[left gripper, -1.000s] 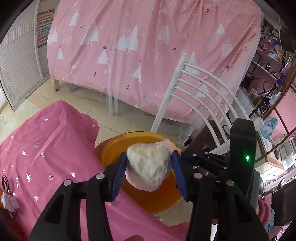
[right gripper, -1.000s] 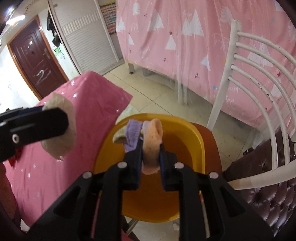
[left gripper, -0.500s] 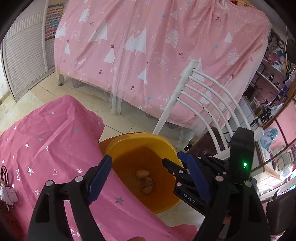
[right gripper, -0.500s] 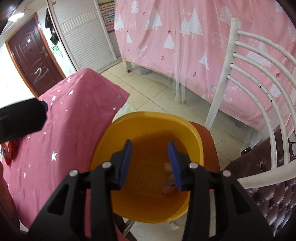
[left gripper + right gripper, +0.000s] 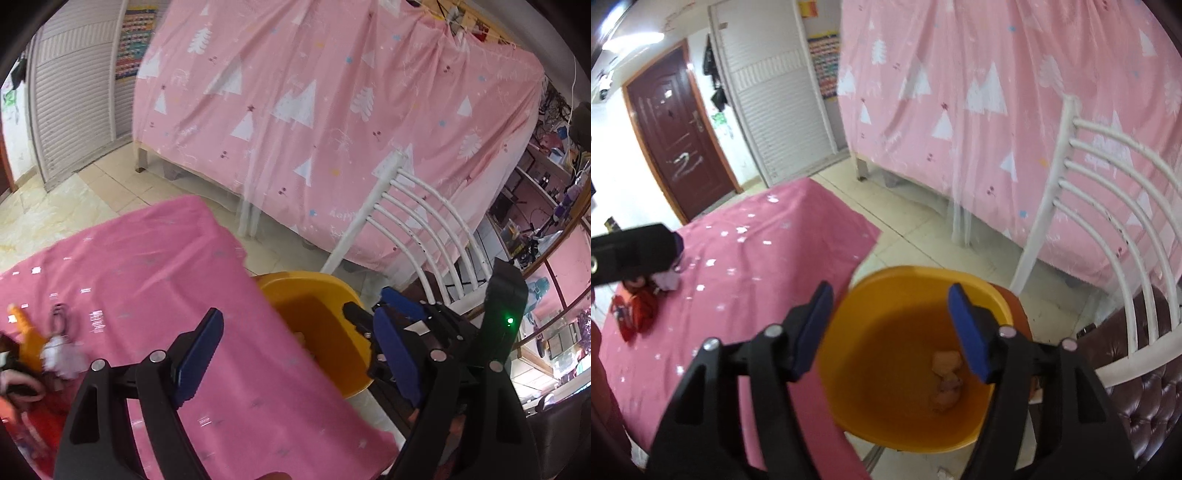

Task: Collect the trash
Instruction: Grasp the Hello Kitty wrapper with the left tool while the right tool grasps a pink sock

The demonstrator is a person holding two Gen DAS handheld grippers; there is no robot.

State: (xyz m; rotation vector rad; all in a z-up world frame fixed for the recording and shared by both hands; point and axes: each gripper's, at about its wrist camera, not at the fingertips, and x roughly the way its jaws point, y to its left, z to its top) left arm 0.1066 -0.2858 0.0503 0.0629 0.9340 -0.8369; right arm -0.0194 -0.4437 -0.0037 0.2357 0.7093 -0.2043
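Note:
An orange plastic basin (image 5: 886,280) stands beside the pink-clothed table (image 5: 753,273), and crumpled tissue wads (image 5: 946,380) lie at its bottom. My right gripper (image 5: 892,328) hangs over the basin; its jaws are opening and nothing is between them. My left gripper (image 5: 295,350) is open and empty above the table's corner (image 5: 221,369), with the basin (image 5: 317,317) just right of it. The right gripper's blue fingers (image 5: 399,299) show beyond it in the left wrist view. The left gripper's black finger (image 5: 631,253) enters the right wrist view at far left.
A white slatted chair (image 5: 1108,206) with a dark tufted seat (image 5: 1145,391) stands right of the basin. A pink tree-print sheet (image 5: 332,110) hangs behind. Red and orange items and a white scrap (image 5: 59,350) lie on the table at left. A tiled floor lies between.
Both grippers let go of their tissue wads, which dropped into the basin. The jaws widened. The left gripper drew back over the table, and both rose slightly.

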